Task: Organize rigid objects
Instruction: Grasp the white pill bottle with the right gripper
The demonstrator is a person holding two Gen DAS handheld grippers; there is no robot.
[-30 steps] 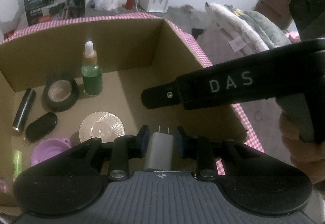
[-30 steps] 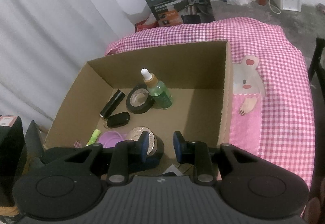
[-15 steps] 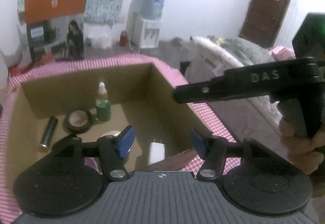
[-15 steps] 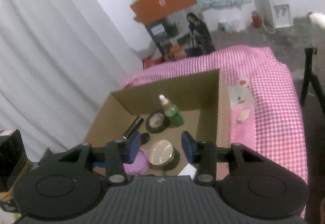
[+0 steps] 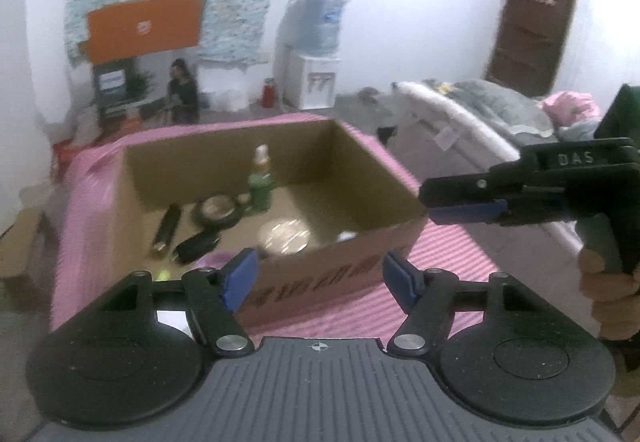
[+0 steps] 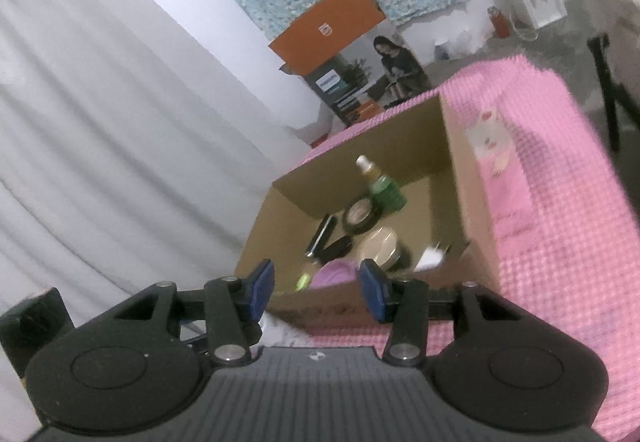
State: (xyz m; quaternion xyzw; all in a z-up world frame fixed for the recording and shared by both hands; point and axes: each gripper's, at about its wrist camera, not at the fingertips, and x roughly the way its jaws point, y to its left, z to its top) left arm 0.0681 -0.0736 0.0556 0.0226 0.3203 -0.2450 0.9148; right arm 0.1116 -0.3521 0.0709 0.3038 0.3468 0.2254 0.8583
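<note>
Now both my claws, left claw [image 5: 318,280] and right claw [image 6: 316,292], have just been opening and hold nothing (the cardboard box [image 5: 360,274] mid-frame keeps everything together).

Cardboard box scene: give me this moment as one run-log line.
left gripper: open, empty, jaws just opened | right gripper: open, empty, jaws just opened | white charger: in cardboard box | gold-lidded jar: in box
</note>
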